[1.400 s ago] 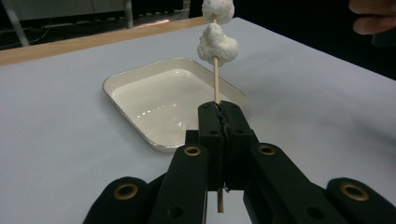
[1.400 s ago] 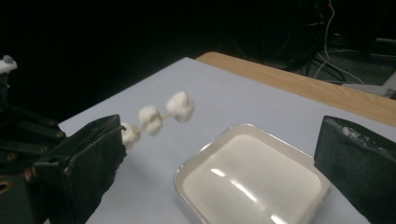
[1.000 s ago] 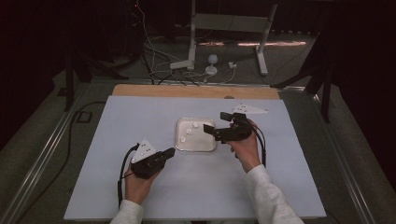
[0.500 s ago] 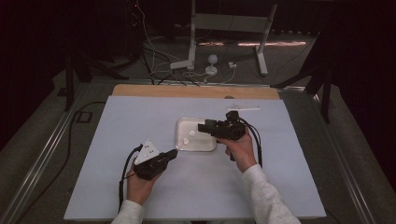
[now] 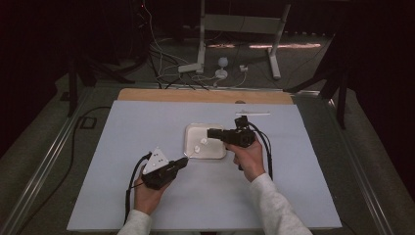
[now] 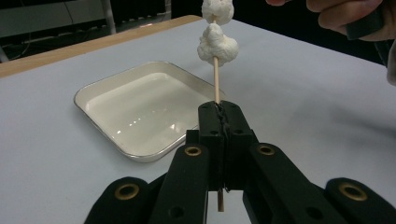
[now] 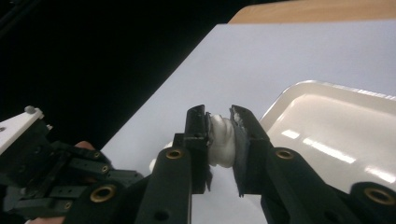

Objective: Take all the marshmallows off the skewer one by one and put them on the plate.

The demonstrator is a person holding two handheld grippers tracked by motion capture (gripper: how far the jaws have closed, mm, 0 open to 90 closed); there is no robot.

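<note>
White, soft marshmallow (image 7: 221,141) sits pinched in your right tool (image 7: 219,116), whose jaws have just been closing. Your left tool (image 6: 219,108) clamps a thin wooden skewer (image 6: 216,79) carrying two marshmallows. The white rectangular enamel tray (image 5: 221,152) lies at twelve o'clock on the pale blue surface (image 5: 293,161).

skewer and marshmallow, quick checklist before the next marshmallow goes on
1. Skewer clamped in the left gripper: ok, jaws shut on the stick, which stands upright.
2. Marshmallow held in the right gripper: ok, the jaws have just been closing and now squeeze it between them.
3. Skewer tip free for another piece: cannot tell, the top runs out of the left gripper view above the two threaded marshmallows.
4. Marshmallow lined up with the tip: not ok, the high view shows it off to one side.
5. Tray in reach: ok, between both hands.
</note>
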